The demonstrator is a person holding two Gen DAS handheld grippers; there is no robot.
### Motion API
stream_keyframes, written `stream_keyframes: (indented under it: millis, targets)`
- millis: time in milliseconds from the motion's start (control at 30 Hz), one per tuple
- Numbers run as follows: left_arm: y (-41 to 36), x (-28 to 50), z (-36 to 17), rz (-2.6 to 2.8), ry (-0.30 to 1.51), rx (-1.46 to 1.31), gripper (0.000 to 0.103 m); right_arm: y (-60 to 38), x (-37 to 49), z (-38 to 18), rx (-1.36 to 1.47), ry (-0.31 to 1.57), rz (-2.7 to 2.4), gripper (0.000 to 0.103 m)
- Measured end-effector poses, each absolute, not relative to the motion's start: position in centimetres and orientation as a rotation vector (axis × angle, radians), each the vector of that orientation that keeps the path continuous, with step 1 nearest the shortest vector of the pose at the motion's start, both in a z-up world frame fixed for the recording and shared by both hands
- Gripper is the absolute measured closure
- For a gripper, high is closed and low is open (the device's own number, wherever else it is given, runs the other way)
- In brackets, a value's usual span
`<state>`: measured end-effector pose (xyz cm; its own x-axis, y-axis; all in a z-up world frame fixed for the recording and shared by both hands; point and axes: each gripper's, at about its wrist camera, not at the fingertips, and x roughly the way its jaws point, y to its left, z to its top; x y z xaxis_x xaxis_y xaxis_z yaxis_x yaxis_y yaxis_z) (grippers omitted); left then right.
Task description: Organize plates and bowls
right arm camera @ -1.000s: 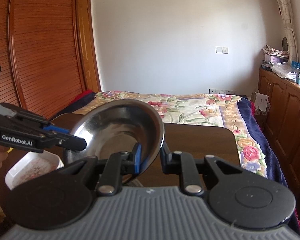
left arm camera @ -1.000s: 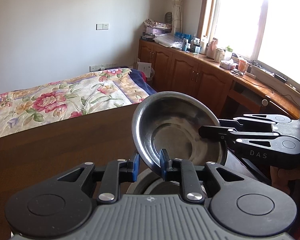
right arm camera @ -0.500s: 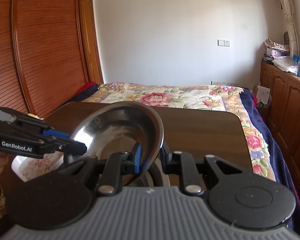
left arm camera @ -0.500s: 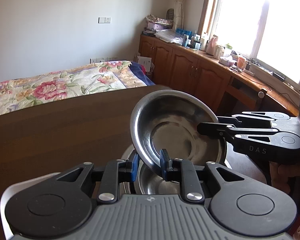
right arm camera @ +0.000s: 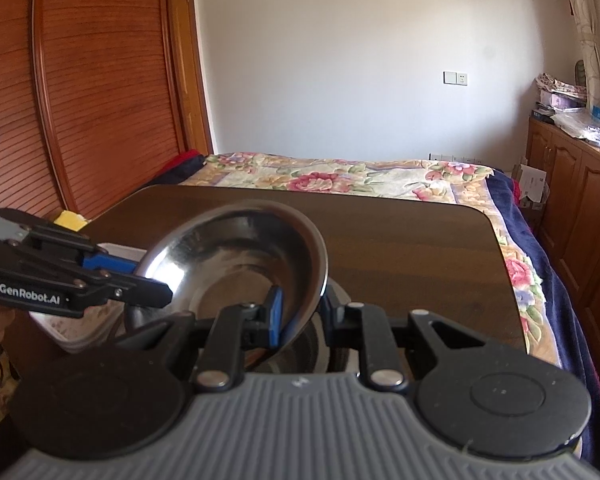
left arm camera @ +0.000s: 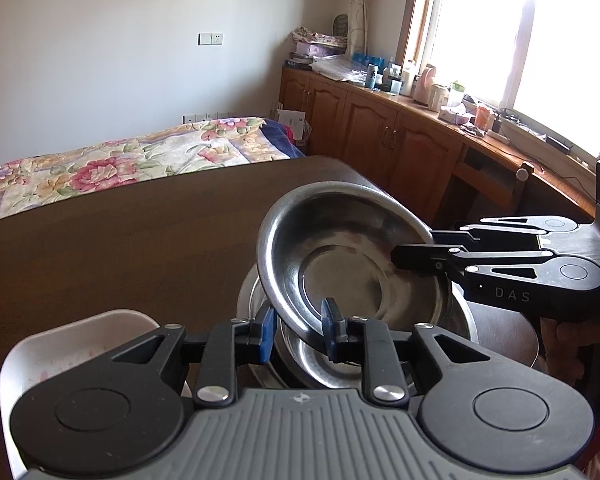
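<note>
The left claw (left arm camera: 296, 330) is clenched on the near rim of a round stainless-steel bowl (left arm camera: 340, 268), and the right claw (right arm camera: 300, 310) pinches the opposite rim, probably to keep it steady. The bowl hangs tilted just above a second steel bowl (left arm camera: 320, 360) on the dark wooden desk (left arm camera: 140, 232), apparently for nesting. A white floral dish (left arm camera: 80, 344) sits beside them. Beyond lies a flowered bed (right arm camera: 340, 176).

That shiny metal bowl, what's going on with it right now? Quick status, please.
Left gripper and right gripper both clamped on rim of steel bowl. Bowl tilted, held above stacked steel bowls. White dish alongside, not in the way.
</note>
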<state>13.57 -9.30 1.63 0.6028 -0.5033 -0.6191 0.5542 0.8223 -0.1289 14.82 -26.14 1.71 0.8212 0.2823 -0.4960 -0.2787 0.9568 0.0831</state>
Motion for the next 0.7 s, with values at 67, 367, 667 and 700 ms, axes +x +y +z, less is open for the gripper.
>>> stream_keyframes:
  millis: [67, 367, 667, 700]
  targets:
    - [-9.1, 13.4, 1.4, -0.615, 0.696, 0.074, 0.078, -26.0, 14.5, 1.6, -0.007, 0.529, 0.298, 0.081]
    - [-9.1, 13.1, 0.4, -0.625, 0.723, 0.071, 0.078, -25.8, 13.9, 0.8, -0.029, 0.559, 0.301, 0.081]
    - [-9.8, 13.3, 0.1, -0.628, 0.729, 0.086, 0.078, -25.7, 13.8, 0.6, -0.067, 0.568, 0.297, 0.08]
    - [-9.7, 13.3, 0.1, -0.628, 0.728, 0.088, 0.078, -25.7, 13.7, 0.7, -0.073, 0.568, 0.3, 0.08]
